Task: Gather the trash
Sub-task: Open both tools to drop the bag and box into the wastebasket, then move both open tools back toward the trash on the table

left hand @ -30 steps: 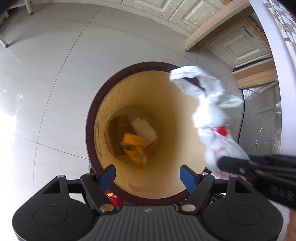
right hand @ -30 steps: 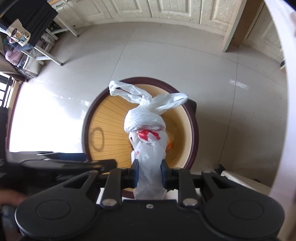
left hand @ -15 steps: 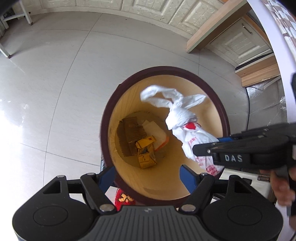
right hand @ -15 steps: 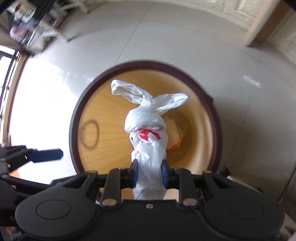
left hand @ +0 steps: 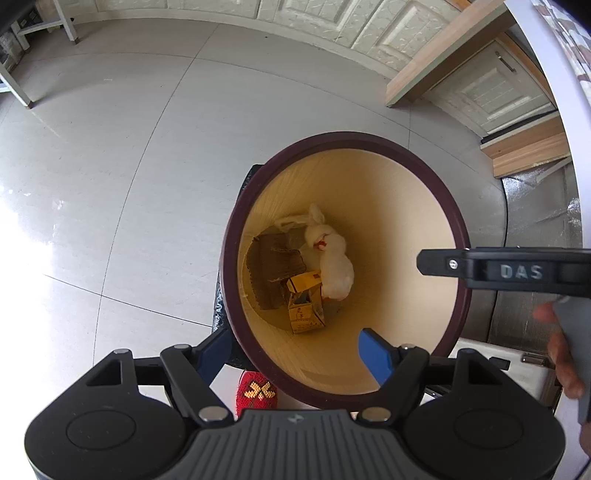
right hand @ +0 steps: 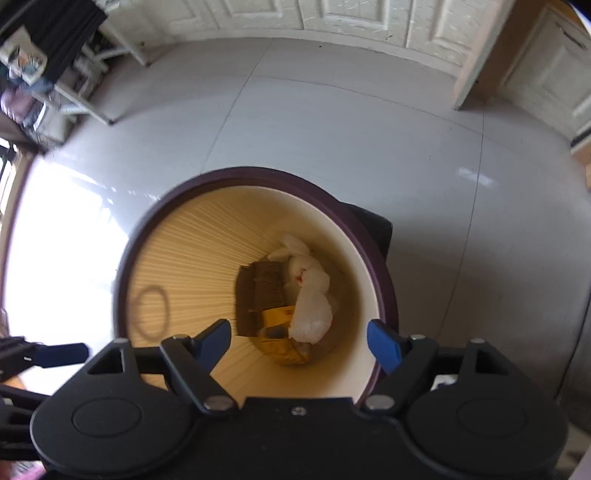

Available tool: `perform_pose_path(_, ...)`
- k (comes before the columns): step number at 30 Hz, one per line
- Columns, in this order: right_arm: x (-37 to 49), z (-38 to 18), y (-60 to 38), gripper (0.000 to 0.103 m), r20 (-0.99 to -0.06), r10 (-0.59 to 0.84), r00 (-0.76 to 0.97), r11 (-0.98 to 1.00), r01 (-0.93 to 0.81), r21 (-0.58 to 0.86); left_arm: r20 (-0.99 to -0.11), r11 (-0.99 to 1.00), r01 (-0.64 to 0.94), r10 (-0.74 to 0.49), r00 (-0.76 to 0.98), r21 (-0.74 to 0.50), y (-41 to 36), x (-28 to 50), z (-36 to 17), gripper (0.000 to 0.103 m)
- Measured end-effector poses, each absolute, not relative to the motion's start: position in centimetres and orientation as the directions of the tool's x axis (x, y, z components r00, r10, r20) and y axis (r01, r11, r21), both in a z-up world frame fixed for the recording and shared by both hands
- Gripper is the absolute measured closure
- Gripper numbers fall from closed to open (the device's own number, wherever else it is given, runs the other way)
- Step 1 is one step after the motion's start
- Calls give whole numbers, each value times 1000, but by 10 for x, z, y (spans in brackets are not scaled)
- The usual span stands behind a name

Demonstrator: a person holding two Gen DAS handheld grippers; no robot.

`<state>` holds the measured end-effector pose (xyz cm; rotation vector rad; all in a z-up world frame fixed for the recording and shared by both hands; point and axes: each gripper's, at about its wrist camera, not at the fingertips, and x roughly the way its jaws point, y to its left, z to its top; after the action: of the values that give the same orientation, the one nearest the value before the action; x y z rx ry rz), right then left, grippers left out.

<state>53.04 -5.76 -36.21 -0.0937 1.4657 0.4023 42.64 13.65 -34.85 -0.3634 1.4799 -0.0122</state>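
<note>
**Obscured and cut-off items**

Bin (left hand: 458, 236): near rim hidden behind left gripper (left hand: 297, 352) body. Yellow carton (left hand: 304, 314) print too small to read. Right-wrist view is motion-blurred; the shelf (right hand: 48, 74) contents far beyond the bin are indistinct. The hand (left hand: 565, 354) is cut off at the frame edge.

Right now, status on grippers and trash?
Right hand-held gripper opening, nothing between jaws. Left hand-held gripper open, empty. White bag in bin. Nothing in the way.

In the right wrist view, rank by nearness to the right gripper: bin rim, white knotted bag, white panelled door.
1. Dark maroon bin rim, directly below the right gripper.
2. White knotted plastic bag, at the bin's bottom.
3. White panelled door, across the floor.
</note>
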Motion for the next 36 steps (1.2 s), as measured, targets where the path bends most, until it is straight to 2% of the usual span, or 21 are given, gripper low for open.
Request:
perform_pose_path(12,486,-318,-73,19,-978,172,114,956,-260,138,-973,966,-147,-193,123,-211,140,429,-325,11)
perform_pose_path(19,464,-297,-84,6,-975,144,170,964,-247,99,-974,976,-109,-169,153,-186,140,422,-305,1)
perform_pose_path(22,458,-288,-88,0,-972,136,193,970,-226,91,-970,978,-99,-164,177,-184,142,416,-294,0)
perform_pose_path(36,427,-246,-91,0,-949,138,282,977,-198,83,-955,984,-84,-128,268,-155,148,383,-243,0)
